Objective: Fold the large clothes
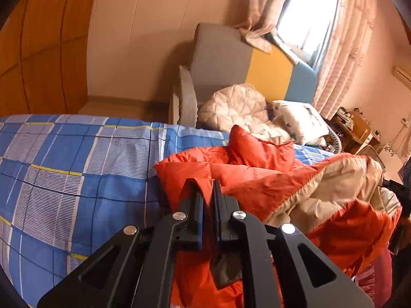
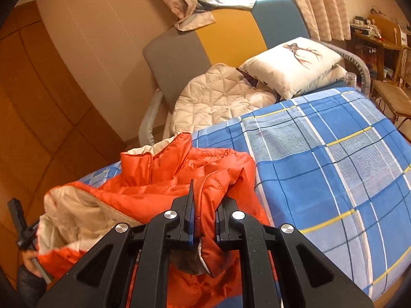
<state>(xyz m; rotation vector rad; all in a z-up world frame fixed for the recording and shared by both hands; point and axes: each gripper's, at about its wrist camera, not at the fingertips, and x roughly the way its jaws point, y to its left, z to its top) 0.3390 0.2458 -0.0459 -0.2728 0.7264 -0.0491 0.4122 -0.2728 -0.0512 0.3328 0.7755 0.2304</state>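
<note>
A bed (image 2: 334, 159) with a blue plaid sheet carries an orange puffer jacket (image 1: 257, 174). The left tongs (image 1: 208, 192) and right tongs (image 2: 208, 197) each clamp a thin fold of it; the slick fabric could slip free.

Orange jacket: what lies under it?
The blue plaid bedsheet shows around the orange jacket; anything beneath the jacket is hidden. Both grippers pinch its fabric.

Cream quilt (image 2: 218, 95) beside printed pillow (image 2: 292, 64).
</note>
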